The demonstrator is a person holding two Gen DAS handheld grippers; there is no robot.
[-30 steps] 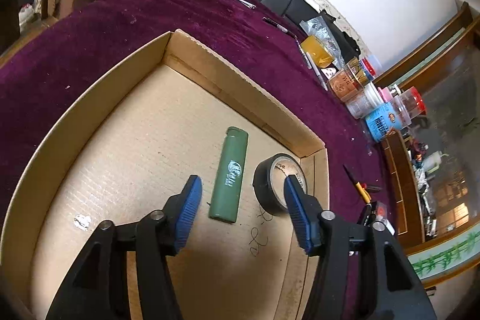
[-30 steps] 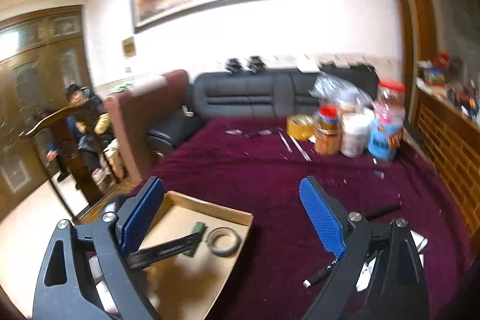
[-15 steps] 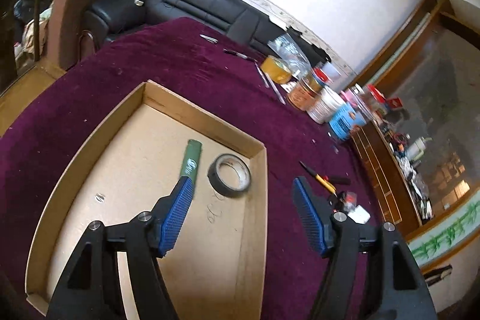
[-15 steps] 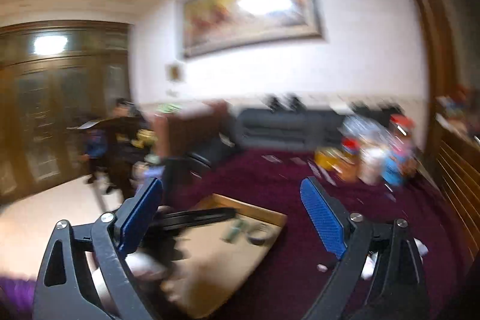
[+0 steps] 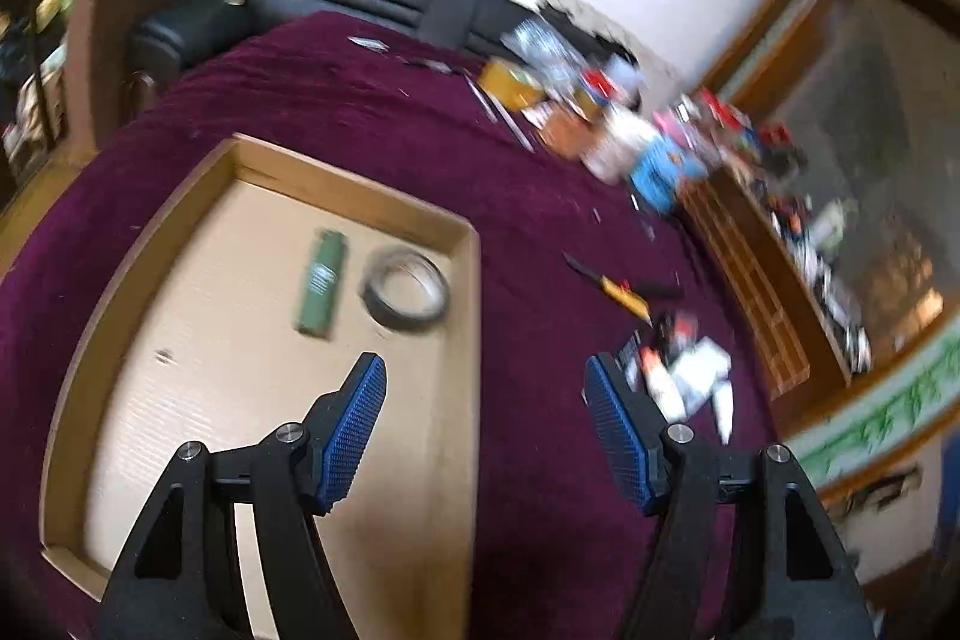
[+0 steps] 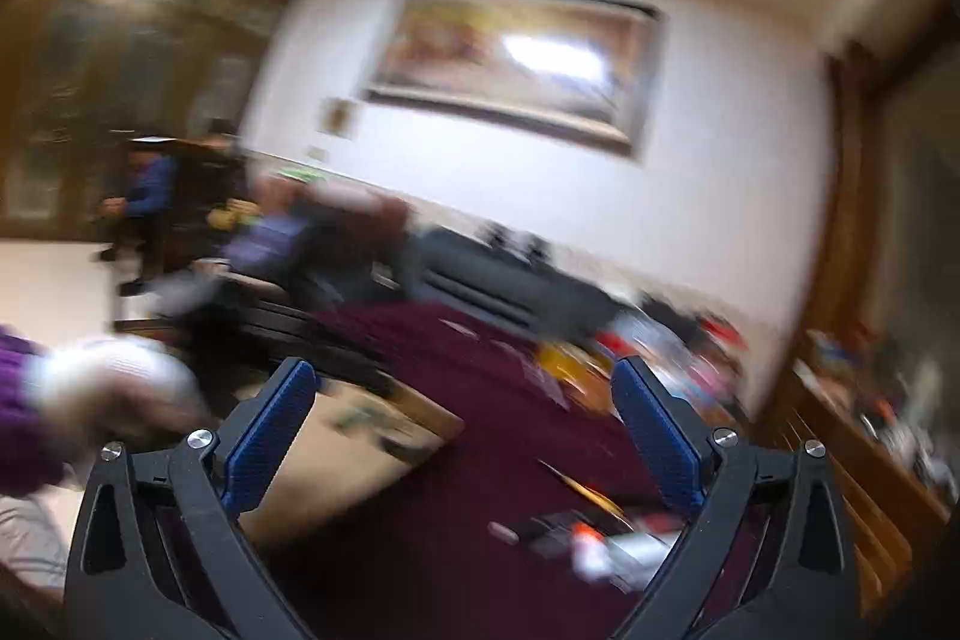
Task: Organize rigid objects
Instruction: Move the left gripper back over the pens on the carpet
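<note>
The left claw [image 5: 486, 424] hangs above the table with its blue pads spread wide and nothing between them; one pad sits over the near right part of the cardboard tray [image 5: 354, 196], the other over the purple tablecloth [image 5: 336, 100] just outside the tray's right wall. It looks down and forward at a tilt. Inside the tray, ahead of the left pad, a green lighter [image 5: 322, 283] lies flat, and just beside it to the right lies a roll of black tape [image 5: 406, 290], close to the right wall but whether touching it cannot be told through the blur. Right of the tray, on the cloth, lie a yellow-handled tool [image 5: 624, 292] and a heap of small white and red items [image 5: 684, 376]; further back stands a cluster of jars and containers [image 5: 612, 130]. The right claw [image 6: 462, 436] is also spread and empty, held higher and aimed nearly level across the room, rolled to one side; the tray's corner [image 6: 384, 436] shows blurred between its pads, with a gloved hand [image 6: 114, 388] at the left.
</note>
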